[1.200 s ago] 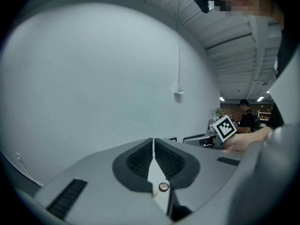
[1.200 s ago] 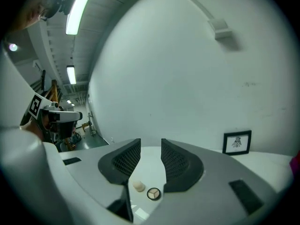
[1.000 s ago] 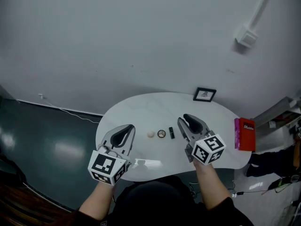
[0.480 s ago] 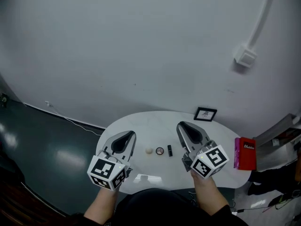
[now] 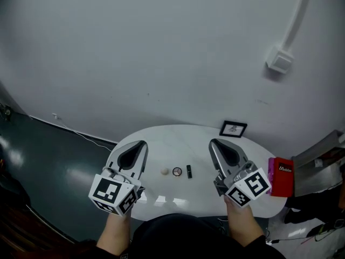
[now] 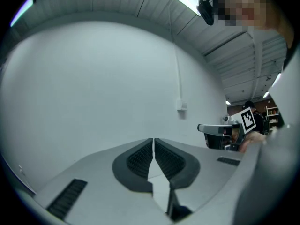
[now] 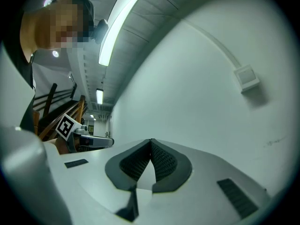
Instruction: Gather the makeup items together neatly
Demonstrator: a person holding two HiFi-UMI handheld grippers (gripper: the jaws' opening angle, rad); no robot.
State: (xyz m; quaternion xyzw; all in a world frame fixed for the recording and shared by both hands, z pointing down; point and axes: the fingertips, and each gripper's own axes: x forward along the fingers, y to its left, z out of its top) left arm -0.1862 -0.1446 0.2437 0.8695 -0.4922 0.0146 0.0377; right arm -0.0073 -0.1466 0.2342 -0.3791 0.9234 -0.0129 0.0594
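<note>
Three small makeup items lie in a short row at the middle of the white table [image 5: 161, 138]: a cream round piece [image 5: 164, 171], a round compact [image 5: 177, 171] and a black lipstick [image 5: 188, 171]. My left gripper [image 5: 143, 143] hangs above the table to their left, shut and empty, its pads together [image 6: 153, 140]. To their right my right gripper [image 5: 212, 142] is also held above the table. Its jaws have just been closing and now meet [image 7: 150, 141] with nothing between them. Both gripper views look level at the white wall, with none of the items in sight.
A small framed picture [image 5: 233, 128] stands at the table's far edge and a red box [image 5: 282, 176] at its right end. A white junction box with a conduit [image 5: 280, 60] is on the wall. Dark floor lies to the left.
Both grippers have lifted away from the table and drawn apart, the left one leftward and the right one rightward. The items stay in their row.
</note>
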